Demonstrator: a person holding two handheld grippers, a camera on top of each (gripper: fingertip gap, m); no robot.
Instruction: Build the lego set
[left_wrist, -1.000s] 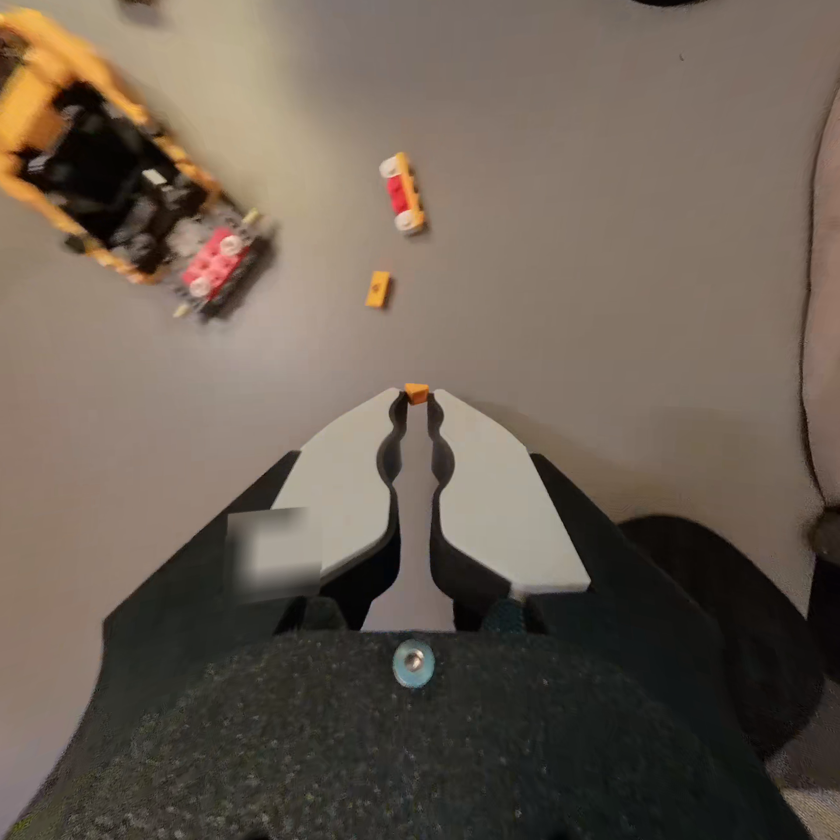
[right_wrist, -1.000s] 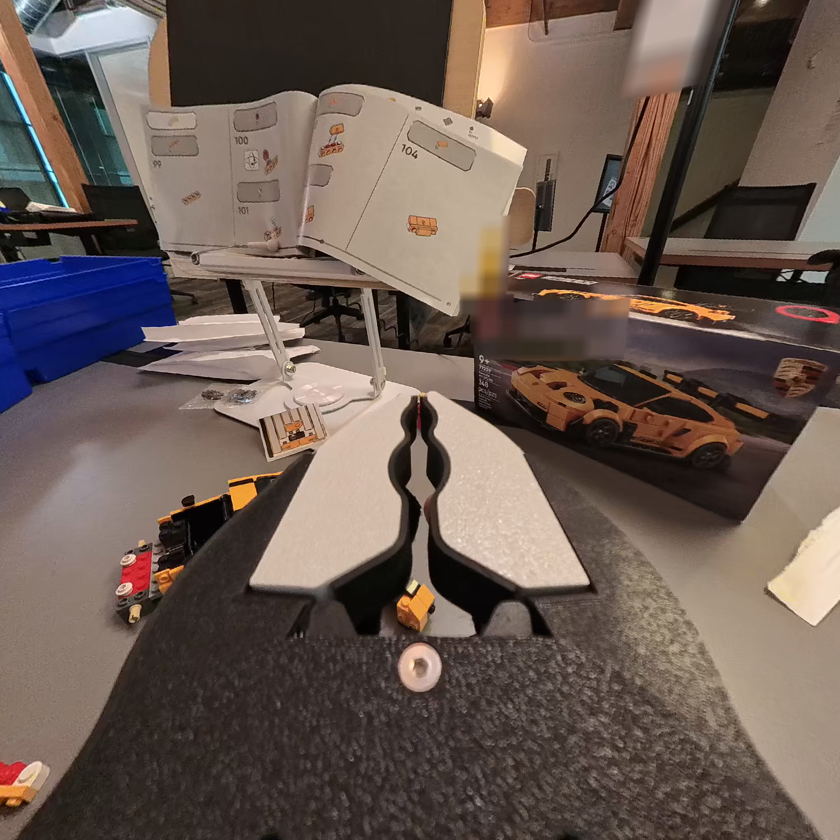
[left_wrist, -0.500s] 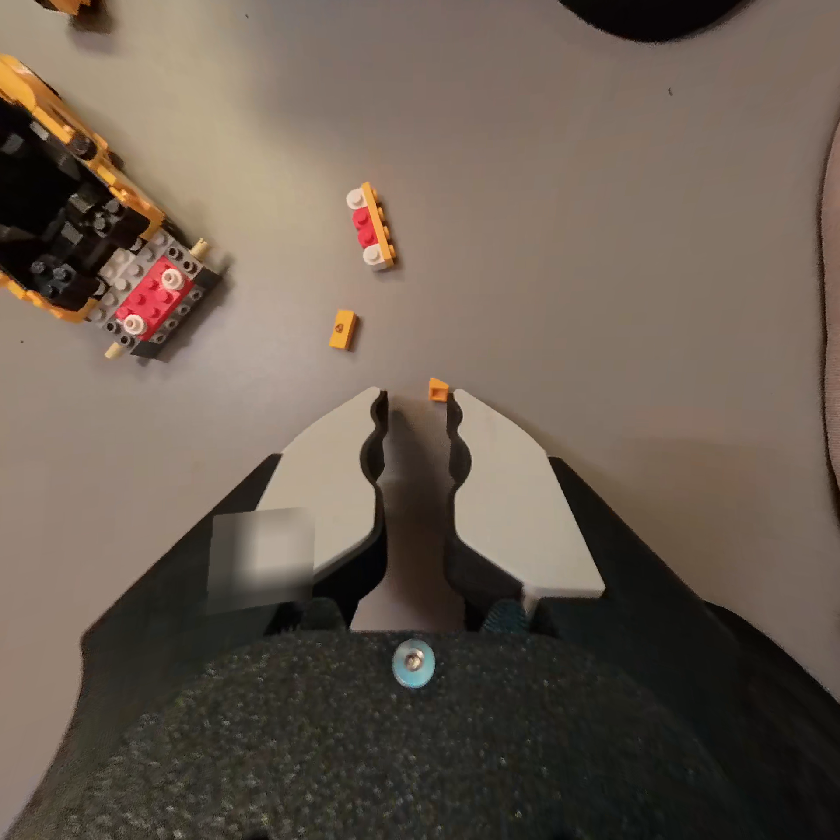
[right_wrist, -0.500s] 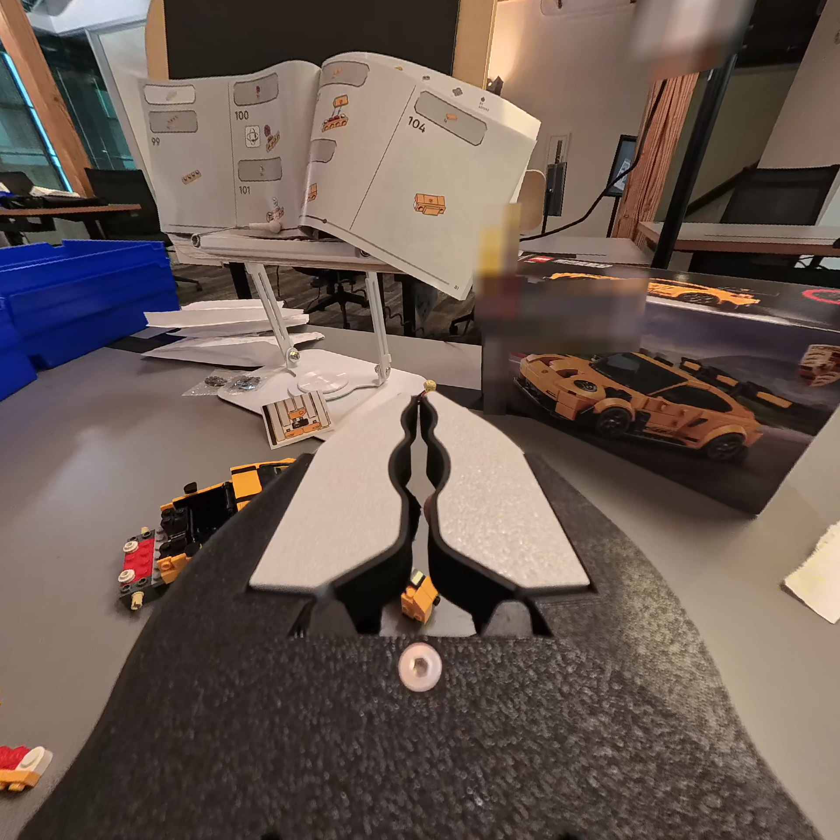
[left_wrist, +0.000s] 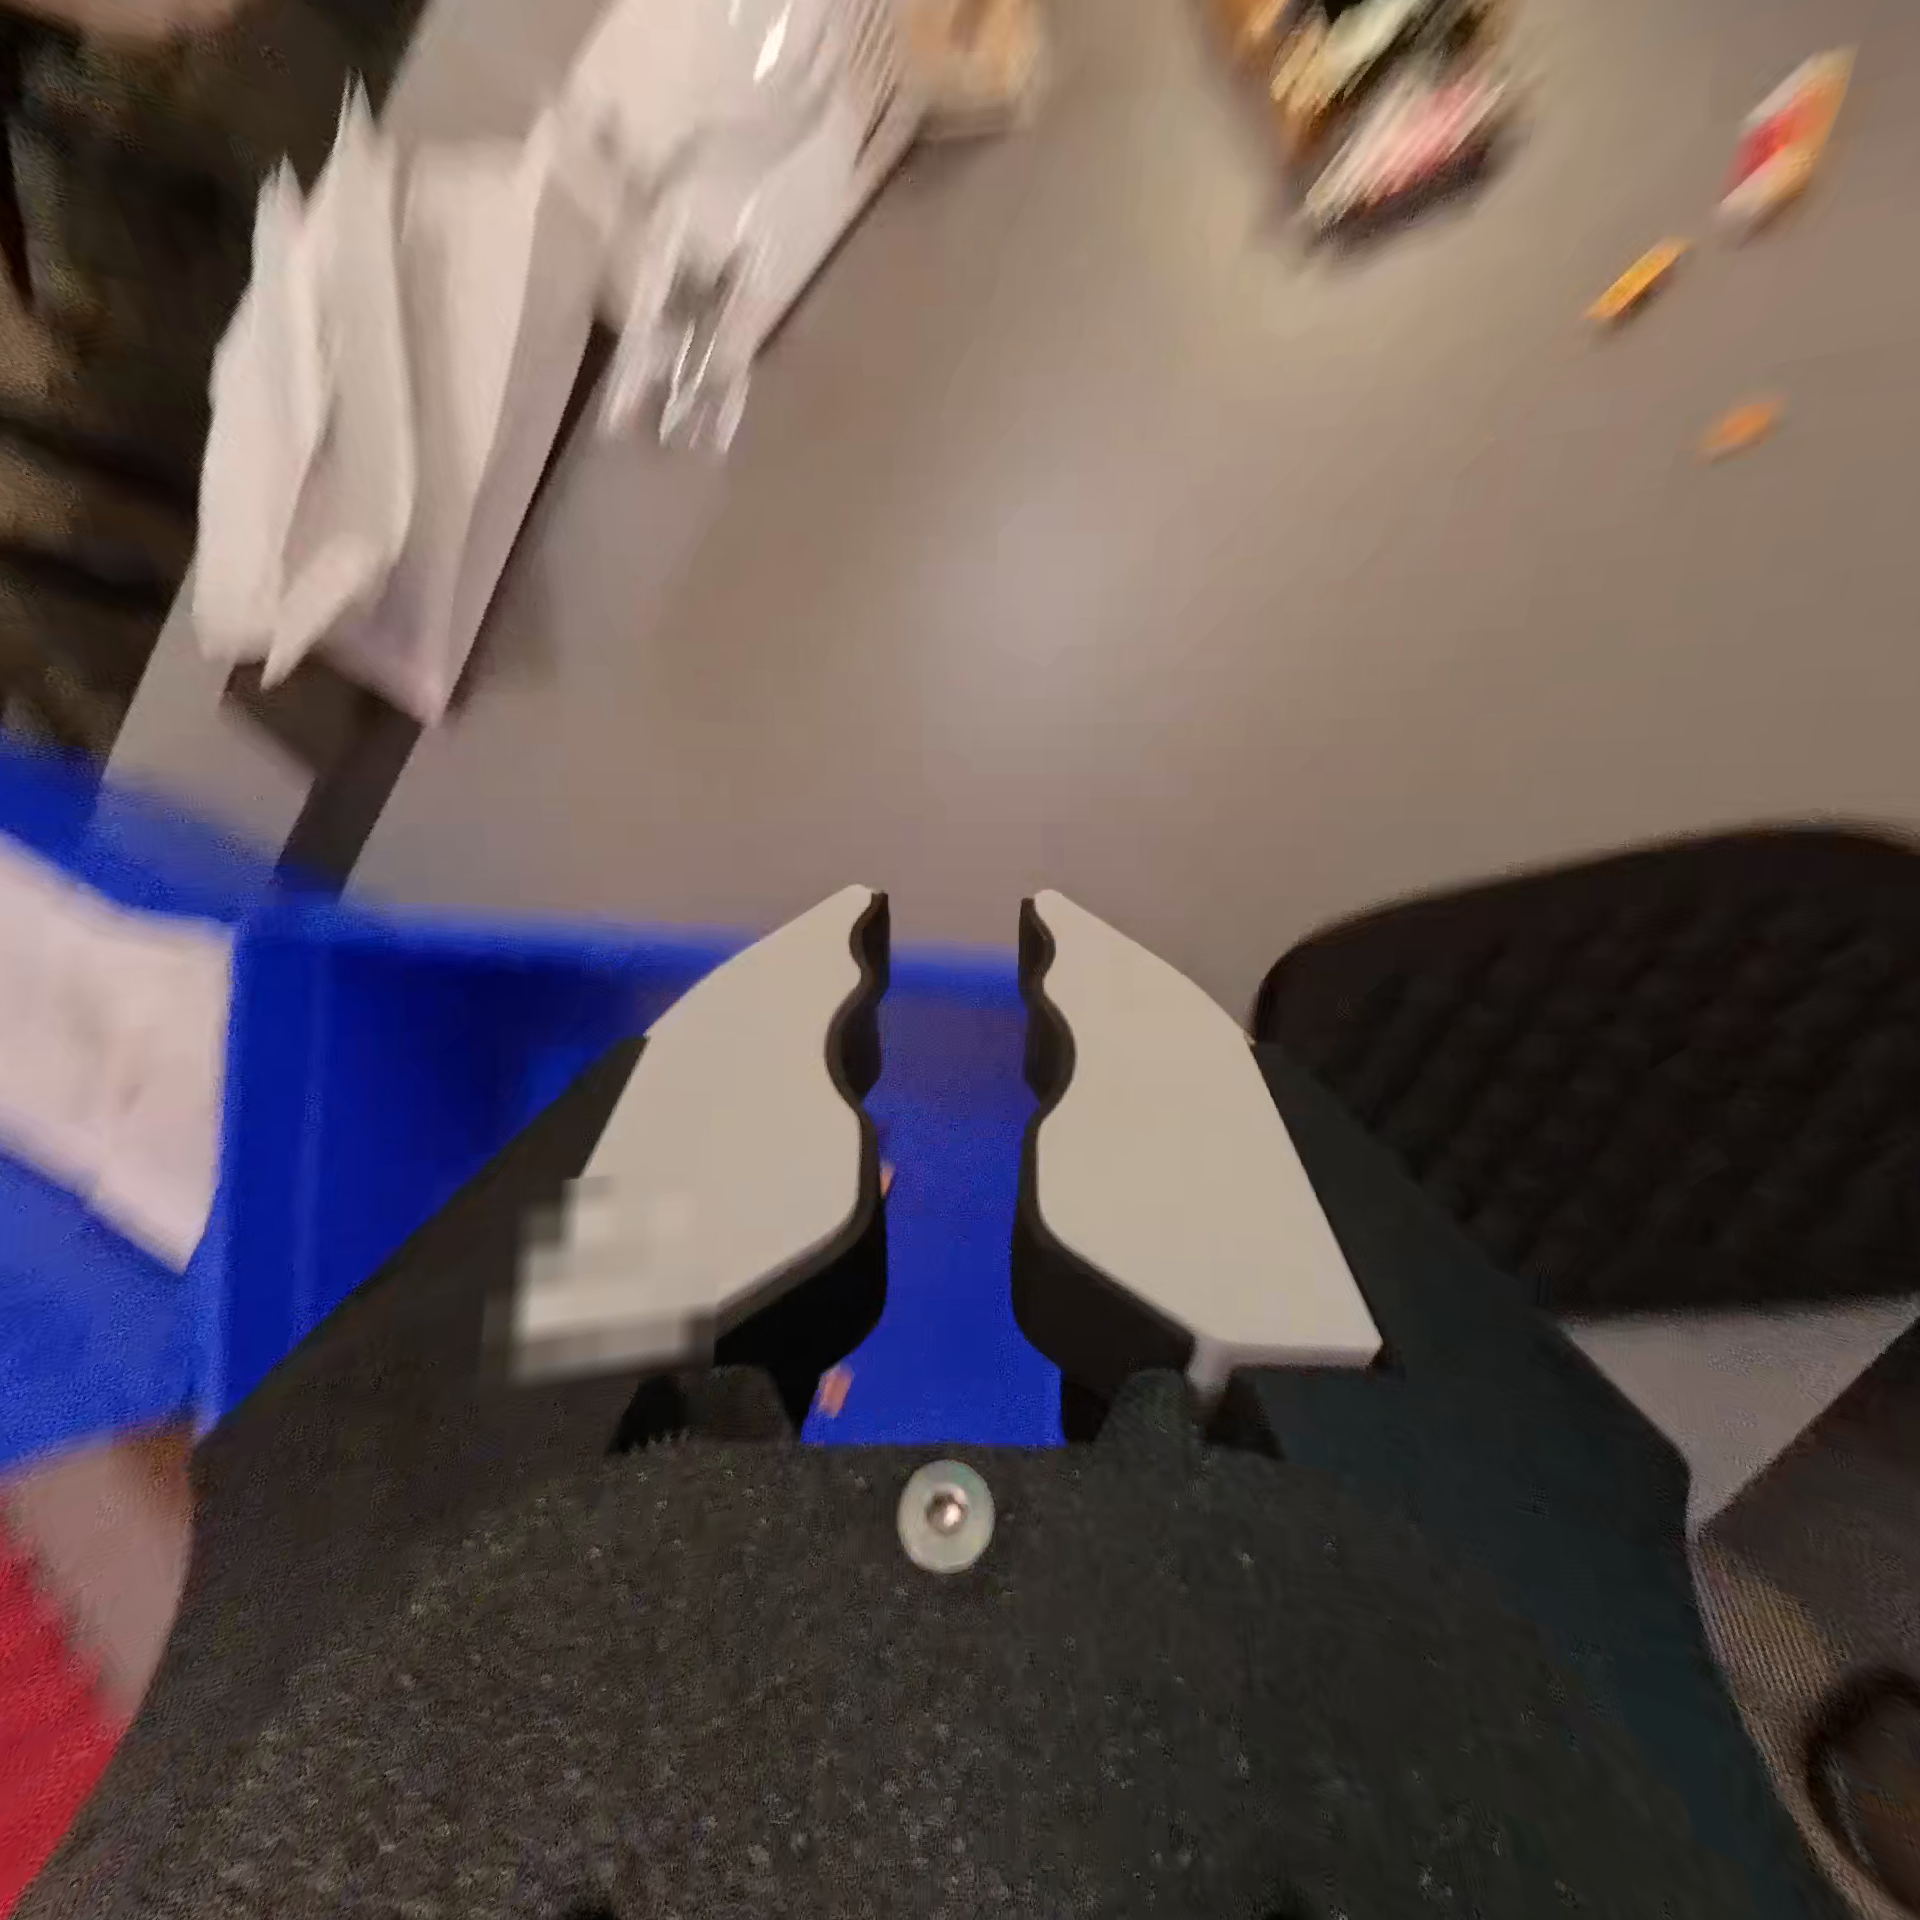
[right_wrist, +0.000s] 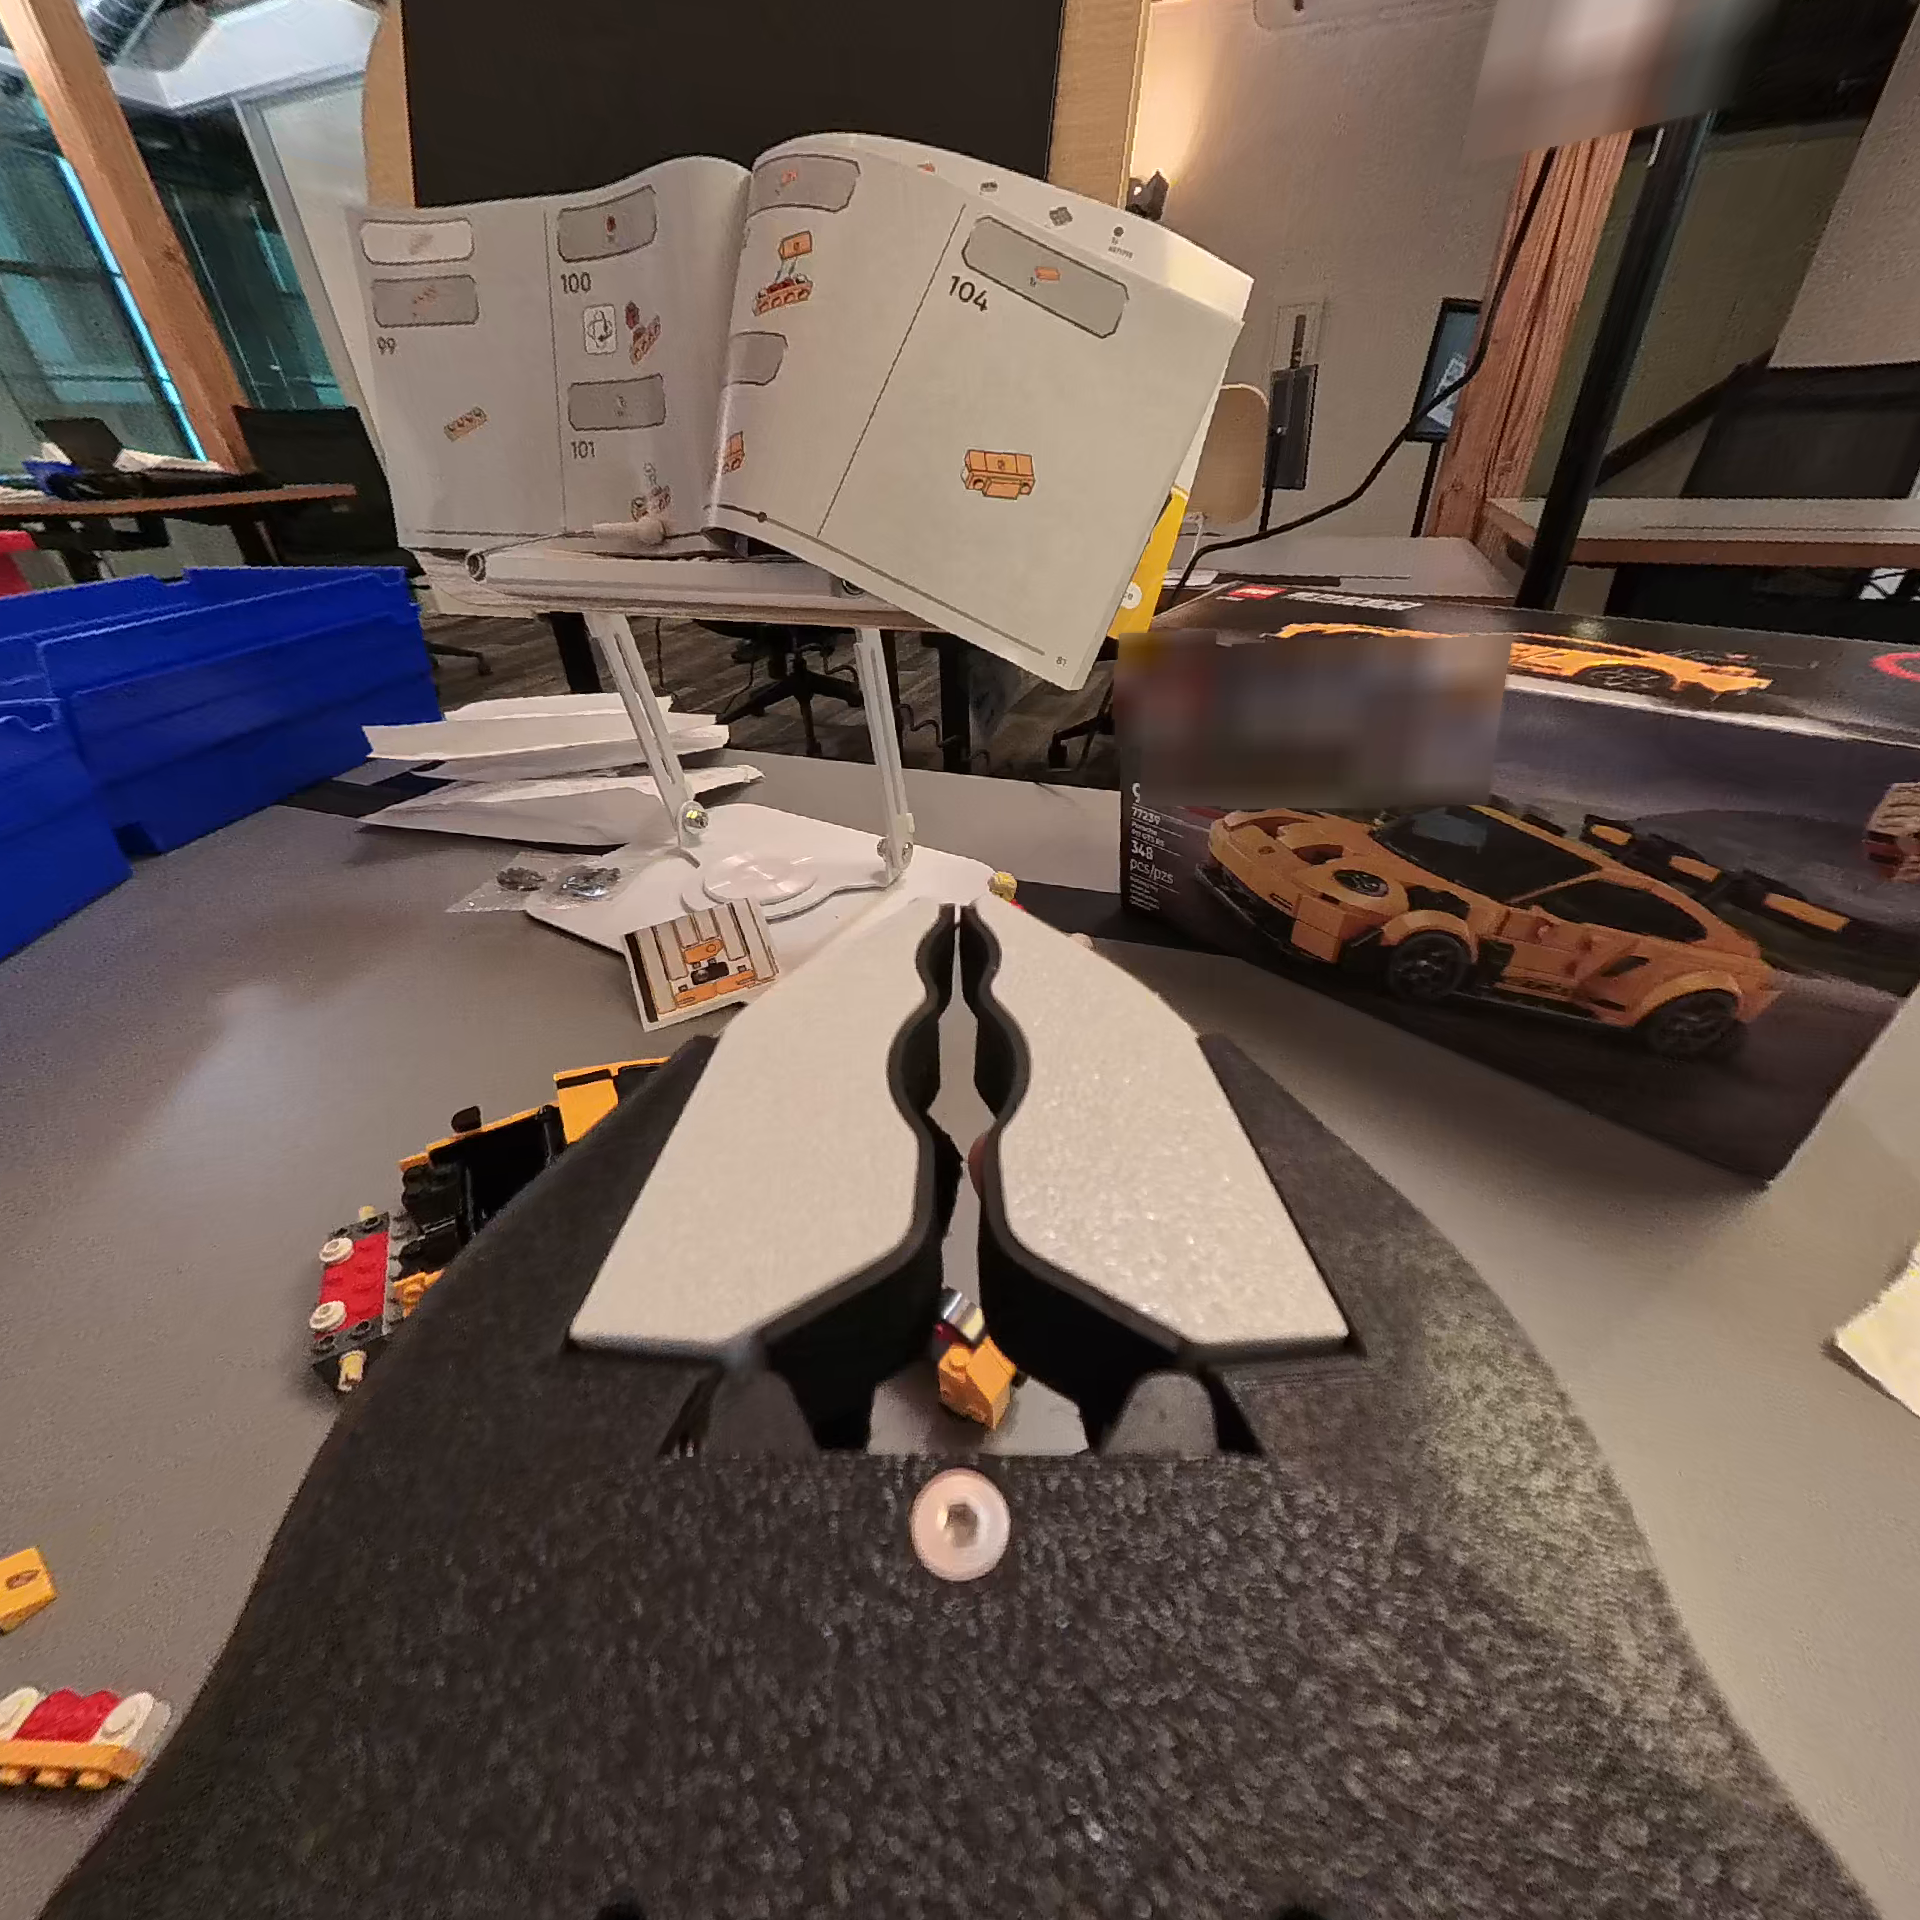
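My left gripper (left_wrist: 954, 914) is open with nothing between its fingertips, and it hovers at the edge of a blue bin (left_wrist: 416, 1039). This view is motion-blurred. Far up right lie the part-built orange and black car (left_wrist: 1392, 135), a red and orange sub-assembly (left_wrist: 1787, 156), an orange piece (left_wrist: 1636, 281) and a tiny orange piece (left_wrist: 1740, 424). My right gripper (right_wrist: 958, 914) is shut, with nothing seen at its tips, above the table. The car (right_wrist: 488, 1174) lies left of it. The sub-assembly (right_wrist: 73, 1730) and orange piece (right_wrist: 23, 1584) are at the lower left.
An open instruction booklet (right_wrist: 790, 364) on a white stand rises behind the car. The set's box (right_wrist: 1507, 883) stands at the right, blue bins (right_wrist: 208, 675) at the left. White paper bags (right_wrist: 540, 769) and a sticker sheet (right_wrist: 701, 961) lie near the stand. A dark chair (left_wrist: 1610, 1060) is beside the table. Tip to tip, the grippers are about 45 cm apart. The car (right_wrist: 488, 1174) is about 20 cm from my right fingertips and 30 cm from my left. The orange piece (left_wrist: 1636, 281) is about equally far from each gripper, around 25 cm.
My left gripper opened and left the tiny orange piece on the table, then swung away left to the blue bin. My right gripper stayed shut and barely moved.
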